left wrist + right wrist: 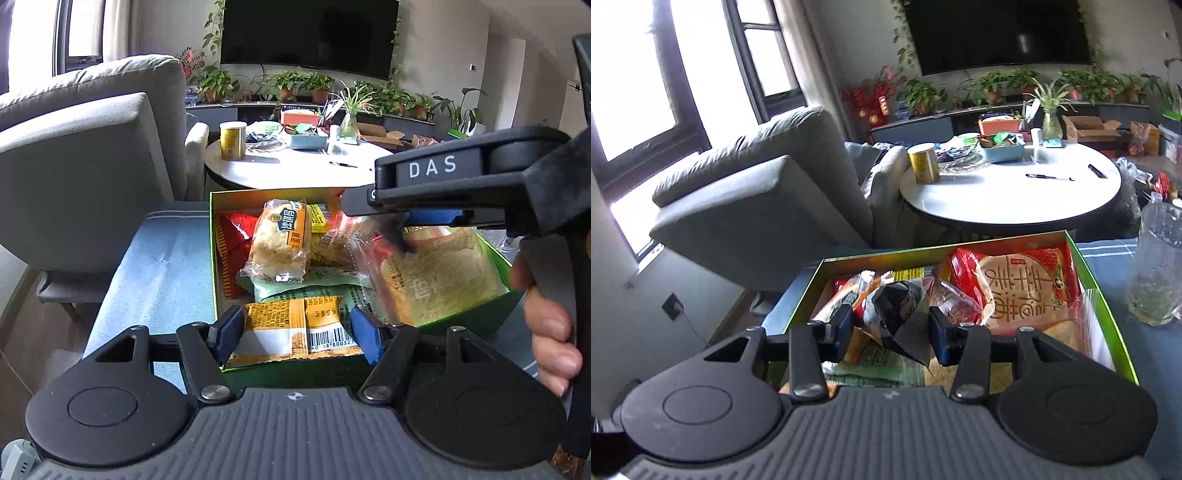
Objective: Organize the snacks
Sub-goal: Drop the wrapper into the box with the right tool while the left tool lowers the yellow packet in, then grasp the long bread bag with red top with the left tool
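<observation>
Several snack packets fill an open green box (221, 295) that rests on a blue-covered bench (155, 280): an orange-and-yellow packet (295, 325) at the near wall, a bread roll in clear wrap (279, 243) mid-box, red packets (232, 240) along the far left side, and a round cake in red wrap (1023, 291) toward the right.

Left hand-held gripper (297, 334): low over the near wall, jaws part open either side of the orange-and-yellow packet, pads not pressing it.

Right hand-held gripper (892, 334): angled down into the box, jaws wide; a dark triangular packet (901, 314) sits between them, and whether they clamp it cannot be told. A hand (546, 317) wraps its handle.

Surroundings: clear glass jar (1156, 266) just beside the box's right wall; grey armchair (92, 166) near the far left; round white table (1008, 195) beyond the far edge; open bench cloth on the left.
</observation>
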`<action>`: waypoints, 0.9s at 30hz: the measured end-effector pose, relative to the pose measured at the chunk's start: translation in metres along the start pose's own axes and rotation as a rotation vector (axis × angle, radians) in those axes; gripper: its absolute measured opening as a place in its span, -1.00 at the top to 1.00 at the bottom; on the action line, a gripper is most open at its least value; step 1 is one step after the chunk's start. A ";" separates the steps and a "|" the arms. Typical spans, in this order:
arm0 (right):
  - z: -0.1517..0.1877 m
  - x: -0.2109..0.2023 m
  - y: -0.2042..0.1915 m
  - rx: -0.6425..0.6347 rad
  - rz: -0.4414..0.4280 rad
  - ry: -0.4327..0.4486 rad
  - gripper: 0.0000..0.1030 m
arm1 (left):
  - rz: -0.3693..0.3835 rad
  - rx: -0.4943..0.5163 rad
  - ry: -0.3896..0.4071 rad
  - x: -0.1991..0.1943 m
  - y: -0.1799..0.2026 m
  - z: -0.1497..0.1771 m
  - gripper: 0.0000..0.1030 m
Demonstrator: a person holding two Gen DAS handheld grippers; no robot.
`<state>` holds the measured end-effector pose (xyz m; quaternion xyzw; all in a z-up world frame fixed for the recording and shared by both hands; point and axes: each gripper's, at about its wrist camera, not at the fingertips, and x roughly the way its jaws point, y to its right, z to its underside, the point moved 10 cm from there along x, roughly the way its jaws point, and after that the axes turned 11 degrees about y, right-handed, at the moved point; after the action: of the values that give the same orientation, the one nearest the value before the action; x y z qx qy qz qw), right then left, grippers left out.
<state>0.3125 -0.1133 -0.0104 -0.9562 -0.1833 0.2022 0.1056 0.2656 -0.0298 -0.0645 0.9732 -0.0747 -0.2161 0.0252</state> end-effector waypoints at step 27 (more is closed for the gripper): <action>0.019 -0.071 0.034 0.029 0.075 -0.002 -0.47 | -0.019 0.043 0.006 -0.059 0.014 0.014 -0.20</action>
<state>0.2545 -0.1692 -0.0125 -0.9606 -0.1443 0.2097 0.1113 0.2049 -0.0346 -0.0515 0.9748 -0.0702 -0.2116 0.0025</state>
